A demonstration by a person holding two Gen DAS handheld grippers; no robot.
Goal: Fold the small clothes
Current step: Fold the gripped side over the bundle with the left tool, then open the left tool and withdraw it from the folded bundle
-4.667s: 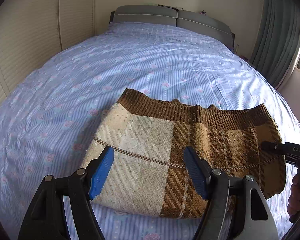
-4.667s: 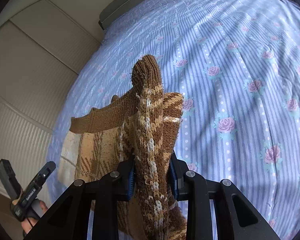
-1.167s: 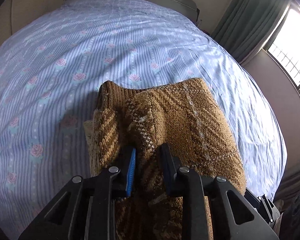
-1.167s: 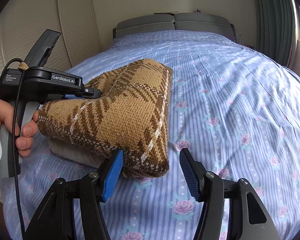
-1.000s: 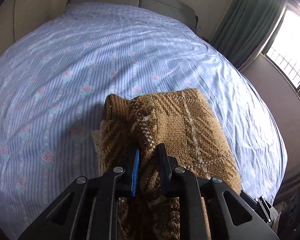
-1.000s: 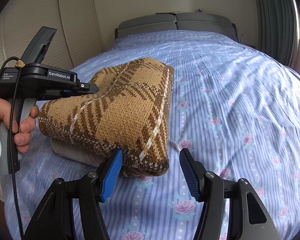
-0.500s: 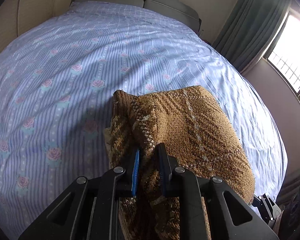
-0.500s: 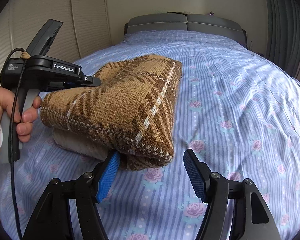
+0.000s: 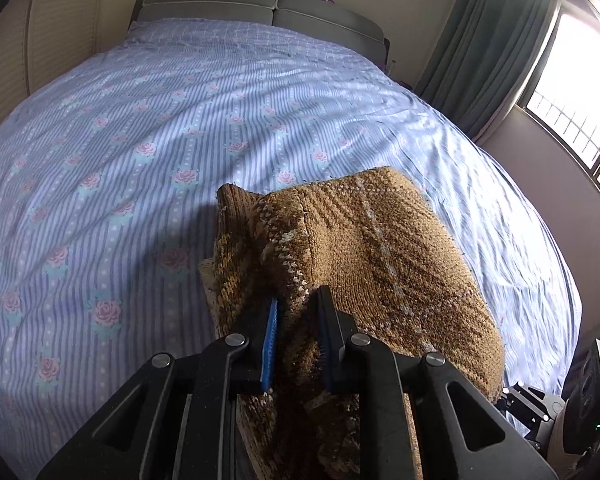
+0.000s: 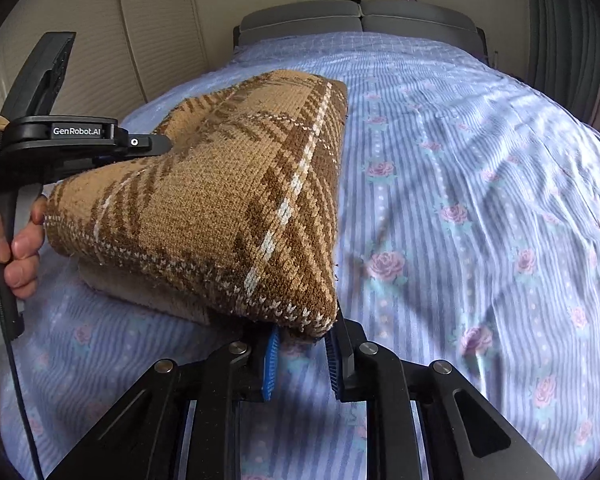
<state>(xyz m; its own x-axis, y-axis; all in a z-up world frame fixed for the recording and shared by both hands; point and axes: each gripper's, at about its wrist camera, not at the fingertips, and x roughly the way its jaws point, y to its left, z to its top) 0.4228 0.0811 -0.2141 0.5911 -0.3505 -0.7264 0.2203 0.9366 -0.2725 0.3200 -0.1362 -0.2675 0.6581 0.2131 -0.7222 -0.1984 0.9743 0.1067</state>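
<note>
brown-and-tan plaid knitted garment (image 10: 220, 200) lies on the blue striped, rose-printed bedsheet (image 10: 480, 184), already doubled over into a thick bundle with a paler layer showing under the lower edge, so most folding looks done. left gripper (image 9: 296, 332) is clamped on a raised fold of the knit at its near end; right gripper (image 10: 300, 354) has just been closing at the near corner of the bundle, its jaws now narrow with the corner at their tips, though a firm pinch cannot be told. judged remaining: settle the top layer flat, square the edges, let go.
</note>
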